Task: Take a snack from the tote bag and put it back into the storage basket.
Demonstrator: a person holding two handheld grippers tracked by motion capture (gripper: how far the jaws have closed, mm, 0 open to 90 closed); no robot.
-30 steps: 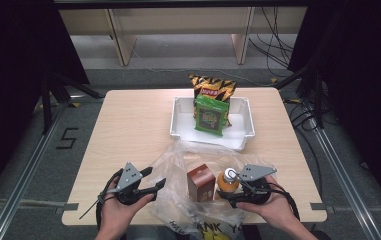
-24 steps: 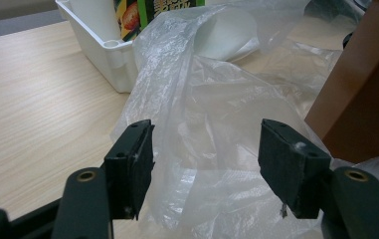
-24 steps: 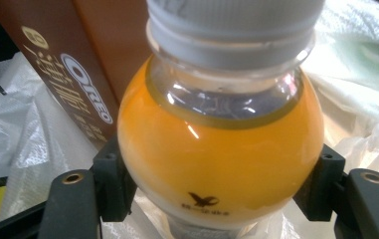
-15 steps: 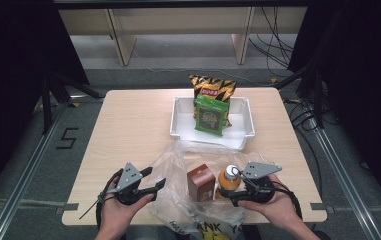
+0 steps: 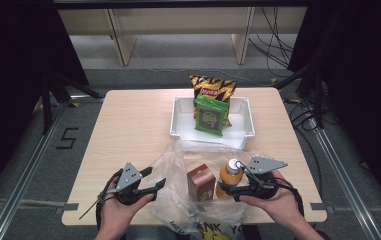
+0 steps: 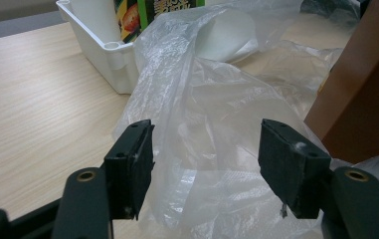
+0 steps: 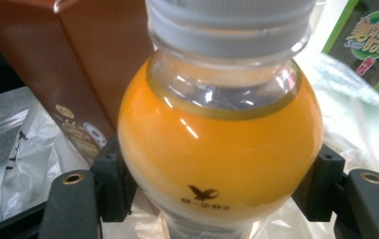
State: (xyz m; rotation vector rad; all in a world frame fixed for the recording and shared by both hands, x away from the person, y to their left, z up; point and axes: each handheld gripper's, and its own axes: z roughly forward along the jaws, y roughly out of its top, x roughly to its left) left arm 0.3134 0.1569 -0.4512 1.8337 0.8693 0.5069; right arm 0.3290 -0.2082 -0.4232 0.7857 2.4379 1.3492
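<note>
An orange juice bottle [image 5: 229, 175] with a white cap stands upright in the mouth of a clear plastic bag [image 5: 178, 165] near the table's front edge. My right gripper [image 5: 228, 188] is shut on the bottle [image 7: 217, 149], its pads pressing on both sides of the round body. A brown carton [image 5: 200, 182] stands just left of the bottle, inside the bag. My left gripper [image 5: 155, 178] is open at the bag's left edge. In the left gripper view, loose bag film [image 6: 202, 99] lies between the open jaws of that gripper [image 6: 204, 149], unpinched.
A white tray [image 5: 178, 125] at the table's far middle holds a green snack pack [image 5: 210, 116] and a yellow-black chips bag [image 5: 213, 87]. Bare wood lies left of the tray. A person's hands hold both grippers at the front edge.
My right gripper and the bottle have shifted slightly up and to the right. The left gripper has stayed put.
</note>
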